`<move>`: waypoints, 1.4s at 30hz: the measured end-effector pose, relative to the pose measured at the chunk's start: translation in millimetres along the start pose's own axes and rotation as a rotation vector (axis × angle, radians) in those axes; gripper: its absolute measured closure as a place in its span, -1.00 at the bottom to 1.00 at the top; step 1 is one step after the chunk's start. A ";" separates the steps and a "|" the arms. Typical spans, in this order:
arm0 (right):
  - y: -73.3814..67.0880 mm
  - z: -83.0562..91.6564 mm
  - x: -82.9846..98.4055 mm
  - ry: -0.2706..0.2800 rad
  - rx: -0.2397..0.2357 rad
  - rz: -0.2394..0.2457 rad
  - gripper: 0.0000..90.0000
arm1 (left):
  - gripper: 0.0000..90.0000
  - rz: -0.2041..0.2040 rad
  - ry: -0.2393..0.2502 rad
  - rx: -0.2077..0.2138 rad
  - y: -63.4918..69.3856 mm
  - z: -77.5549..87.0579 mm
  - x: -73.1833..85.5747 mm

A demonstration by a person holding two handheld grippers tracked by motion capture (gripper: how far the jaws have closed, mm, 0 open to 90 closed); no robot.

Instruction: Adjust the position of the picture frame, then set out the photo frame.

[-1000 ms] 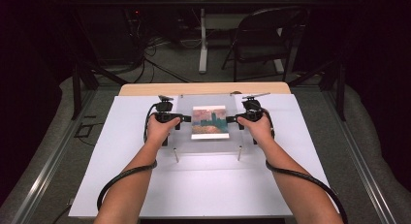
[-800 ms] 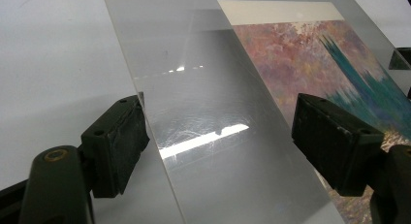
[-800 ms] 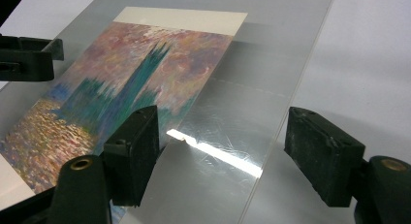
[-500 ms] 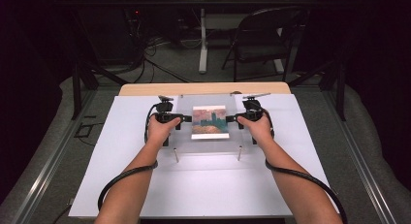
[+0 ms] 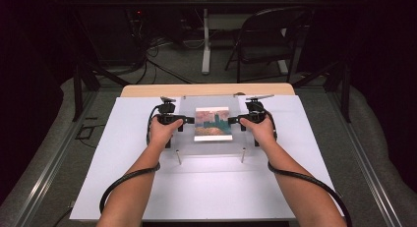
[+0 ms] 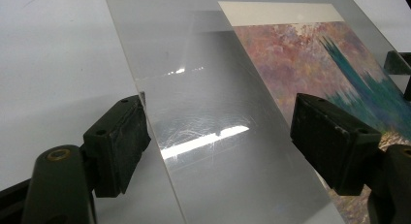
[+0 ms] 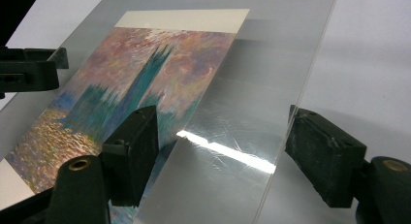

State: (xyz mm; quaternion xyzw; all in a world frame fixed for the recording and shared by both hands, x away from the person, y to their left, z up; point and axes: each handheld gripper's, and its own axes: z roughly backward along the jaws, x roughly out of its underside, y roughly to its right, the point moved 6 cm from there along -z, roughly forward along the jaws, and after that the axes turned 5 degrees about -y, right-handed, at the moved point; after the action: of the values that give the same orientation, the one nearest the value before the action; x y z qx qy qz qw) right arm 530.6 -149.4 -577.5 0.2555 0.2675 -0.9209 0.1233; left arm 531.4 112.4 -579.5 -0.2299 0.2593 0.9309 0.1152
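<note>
A clear acrylic sheet (image 5: 211, 147) stands raised on small metal posts (image 5: 178, 157) over the white table. A painted print (image 5: 213, 123) in pinks, teal and gold lies on or under it; I cannot tell which. My left gripper (image 5: 184, 120) is at the sheet's left edge and my right gripper (image 5: 235, 120) at its right edge. In the left gripper view the left gripper (image 6: 225, 141) is open, its jaws wide apart astride the sheet (image 6: 213, 136). The right gripper (image 7: 223, 156) is open the same way around the sheet's other edge (image 7: 271, 151), close to the print (image 7: 145, 83).
The white table top (image 5: 206, 187) has bare room in front of the sheet and on both sides. A wooden strip (image 5: 206, 89) runs along its far edge. Beyond it stand a dark folding chair (image 5: 268, 35), a table leg and floor cables.
</note>
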 end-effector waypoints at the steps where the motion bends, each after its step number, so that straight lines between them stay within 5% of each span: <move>1: 0.0 0.2 0.1 -0.004 0.001 0.001 -0.39 | -0.51 0.003 0.002 0.000 -0.1 0.1 0.0; 31: 0.6 4.6 -0.6 0.014 0.014 -0.029 -0.25 | -0.27 0.078 0.037 0.009 -3.4 5.7 -0.7; 36: -1.6 12.6 -3.6 0.040 0.004 -0.019 -0.14 | -0.14 0.094 0.056 0.026 -3.8 12.0 -1.6; 42: -11.3 25.3 -6.0 0.064 0.018 0.034 -0.11 | -0.06 0.066 0.084 0.036 1.5 28.9 -2.5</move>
State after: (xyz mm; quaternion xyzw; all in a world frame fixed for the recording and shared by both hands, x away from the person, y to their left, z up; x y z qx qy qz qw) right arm 521.3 -153.6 -551.0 0.2904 0.2585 -0.9124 0.1280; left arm 522.5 126.4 -555.7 -0.2580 0.2880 0.9189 0.0777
